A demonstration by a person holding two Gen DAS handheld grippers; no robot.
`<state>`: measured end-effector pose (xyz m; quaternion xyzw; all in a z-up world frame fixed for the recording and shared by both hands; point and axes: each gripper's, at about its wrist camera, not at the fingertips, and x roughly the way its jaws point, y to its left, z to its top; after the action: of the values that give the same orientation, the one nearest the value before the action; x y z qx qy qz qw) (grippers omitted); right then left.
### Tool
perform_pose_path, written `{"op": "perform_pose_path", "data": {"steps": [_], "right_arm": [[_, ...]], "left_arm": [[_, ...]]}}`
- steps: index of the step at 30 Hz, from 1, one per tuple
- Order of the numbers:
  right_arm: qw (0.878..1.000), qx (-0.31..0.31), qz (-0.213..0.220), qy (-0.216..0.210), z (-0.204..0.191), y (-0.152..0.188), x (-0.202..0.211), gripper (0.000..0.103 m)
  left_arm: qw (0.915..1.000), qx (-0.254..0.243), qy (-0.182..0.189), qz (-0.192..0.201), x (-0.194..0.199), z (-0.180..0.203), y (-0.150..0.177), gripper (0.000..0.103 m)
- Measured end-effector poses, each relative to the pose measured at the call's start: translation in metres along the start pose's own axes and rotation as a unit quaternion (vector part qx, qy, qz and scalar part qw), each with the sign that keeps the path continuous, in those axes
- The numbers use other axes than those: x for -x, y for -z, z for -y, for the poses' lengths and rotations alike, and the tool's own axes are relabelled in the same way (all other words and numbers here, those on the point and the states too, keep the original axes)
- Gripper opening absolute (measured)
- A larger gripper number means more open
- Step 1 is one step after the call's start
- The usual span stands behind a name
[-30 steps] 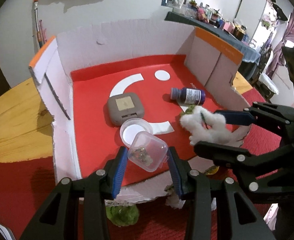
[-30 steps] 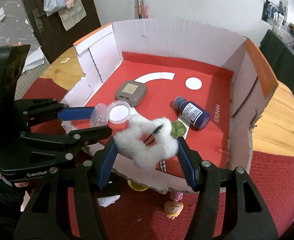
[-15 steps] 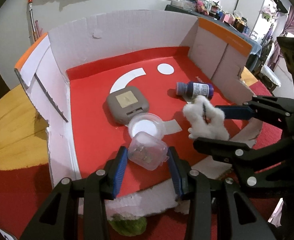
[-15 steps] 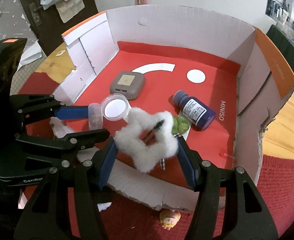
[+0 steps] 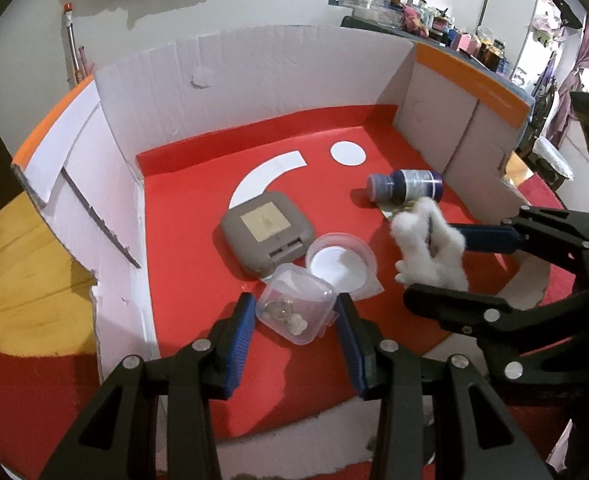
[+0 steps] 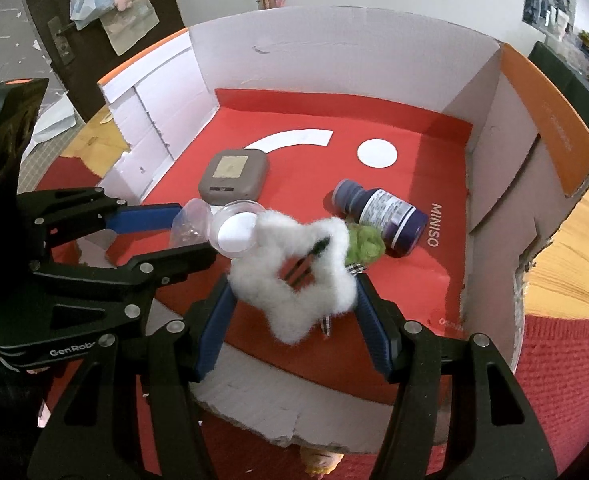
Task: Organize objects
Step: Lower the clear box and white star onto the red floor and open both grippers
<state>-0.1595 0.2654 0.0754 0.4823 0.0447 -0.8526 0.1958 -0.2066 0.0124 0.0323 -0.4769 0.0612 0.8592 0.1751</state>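
From the left wrist, the left tongs [image 5: 294,316] grip a clear plastic container [image 5: 294,308] over the red-floored cardboard box [image 5: 254,76]. From the right wrist, the right tongs [image 6: 294,300] clamp a white fluffy star [image 6: 294,276]; "MINISO" [image 6: 434,224] is printed beside the purple bottle [image 6: 382,216].

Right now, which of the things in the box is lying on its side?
The dark purple bottle, by the box's right wall: it lies flat, cap toward the middle, label up. The grey case rests flat on its base.
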Motion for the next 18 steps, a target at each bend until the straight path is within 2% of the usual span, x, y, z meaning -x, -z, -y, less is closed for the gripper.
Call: {"op": "perform_pose_path", "data": {"steps": [18], "right_arm": [[1.0,-0.018,0.009,0.014,0.0091,-0.0023,-0.0088,0.058]], "left_arm": [[0.9998,0.012,-0.016,0.006,-0.0077,-0.0018,-0.0083,0.043]]}}
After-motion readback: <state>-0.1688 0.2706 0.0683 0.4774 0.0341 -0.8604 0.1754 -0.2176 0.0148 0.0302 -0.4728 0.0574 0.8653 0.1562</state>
